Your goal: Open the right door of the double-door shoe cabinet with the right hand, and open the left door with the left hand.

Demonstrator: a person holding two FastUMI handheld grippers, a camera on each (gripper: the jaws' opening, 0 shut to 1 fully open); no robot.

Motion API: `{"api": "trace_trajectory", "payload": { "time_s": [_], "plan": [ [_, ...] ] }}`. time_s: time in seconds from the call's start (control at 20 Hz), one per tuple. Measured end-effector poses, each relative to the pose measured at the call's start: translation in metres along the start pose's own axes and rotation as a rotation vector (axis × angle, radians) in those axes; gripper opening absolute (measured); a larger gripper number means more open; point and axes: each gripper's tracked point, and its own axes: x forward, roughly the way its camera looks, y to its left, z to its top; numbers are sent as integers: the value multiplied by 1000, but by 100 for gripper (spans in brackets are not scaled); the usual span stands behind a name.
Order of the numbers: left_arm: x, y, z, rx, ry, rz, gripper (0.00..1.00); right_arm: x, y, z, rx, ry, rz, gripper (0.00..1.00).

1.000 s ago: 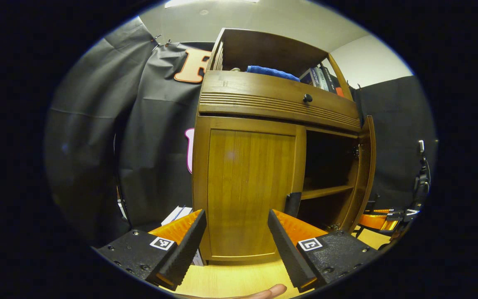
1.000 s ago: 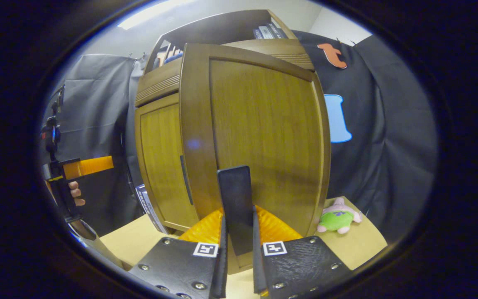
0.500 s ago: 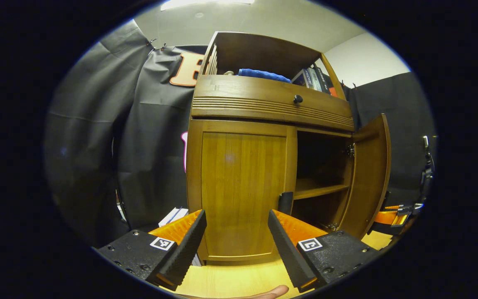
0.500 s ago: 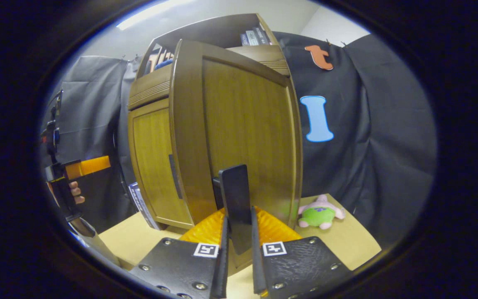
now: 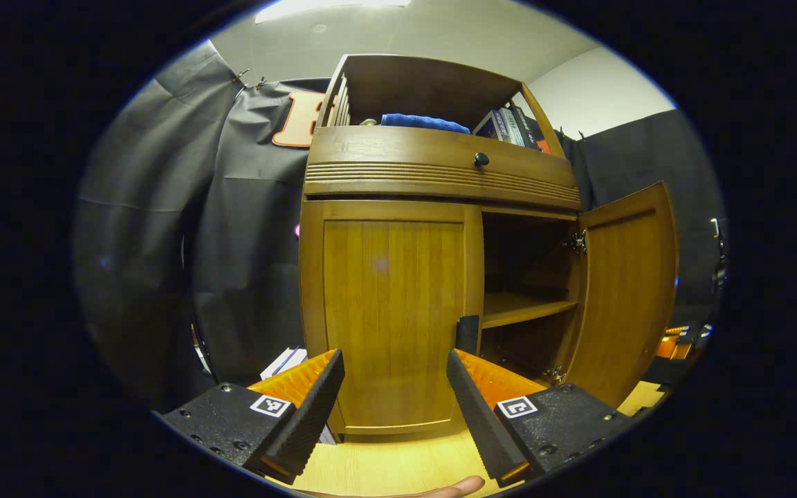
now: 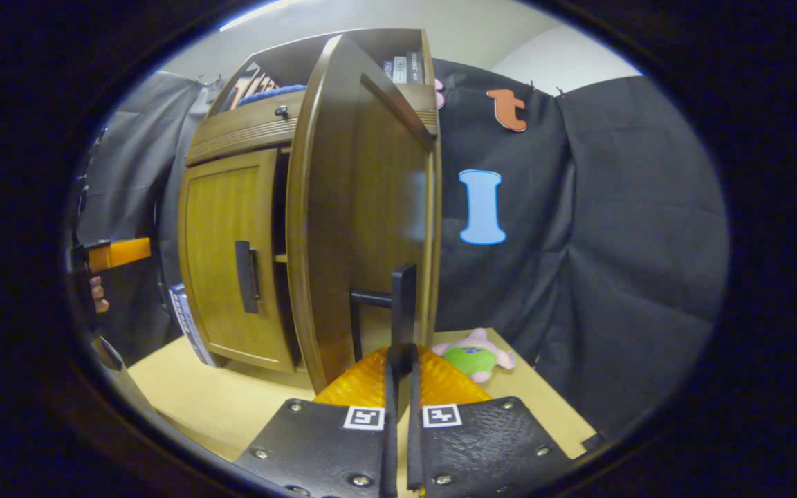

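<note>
The wooden shoe cabinet (image 5: 440, 180) stands in front of me on a tabletop. Its left door (image 5: 391, 311) is closed, with a dark handle (image 5: 468, 334) at its right edge. My left gripper (image 5: 393, 360) is open, a short way in front of that door and not touching it. The right door (image 5: 627, 290) stands wide open, baring an inner shelf (image 5: 523, 308). In the right gripper view that door (image 6: 364, 207) is seen almost edge-on. My right gripper (image 6: 400, 360) is shut on the door's dark handle (image 6: 404, 304). The left gripper (image 6: 111, 254) shows far left there.
A drawer with a dark knob (image 5: 481, 159) sits above the doors. A blue cloth (image 5: 423, 122) and books (image 5: 509, 124) fill the top shelf. A green-and-pink plush toy (image 6: 474, 354) lies on the tabletop (image 6: 184, 394) right of the cabinet. A flat box (image 6: 187, 318) leans at its left side.
The right door has swung further open with my right gripper still on its handle. The left gripper stays open and has drifted only slightly before the closed left door.
</note>
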Motion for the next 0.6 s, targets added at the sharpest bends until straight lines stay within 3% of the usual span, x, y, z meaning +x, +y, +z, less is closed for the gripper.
{"api": "trace_trajectory", "payload": {
  "time_s": [0.1,0.25,0.3,0.35,0.6],
  "plan": [
    [0,-2,-2,5,2,1,88,-3,-36,9,-2,-39,-66,6],
    [3,-5,-3,2,5,-1,88,0,-58,8,83,-43,-16,1],
    [4,-5,-3,1,6,1,88,0,-62,7,88,-46,9,9],
    [5,-6,-3,2,7,3,88,1,-66,6,91,-54,22,1],
    [10,-10,-8,-24,8,6,88,14,-92,7,109,-66,104,1]
  ]
}}
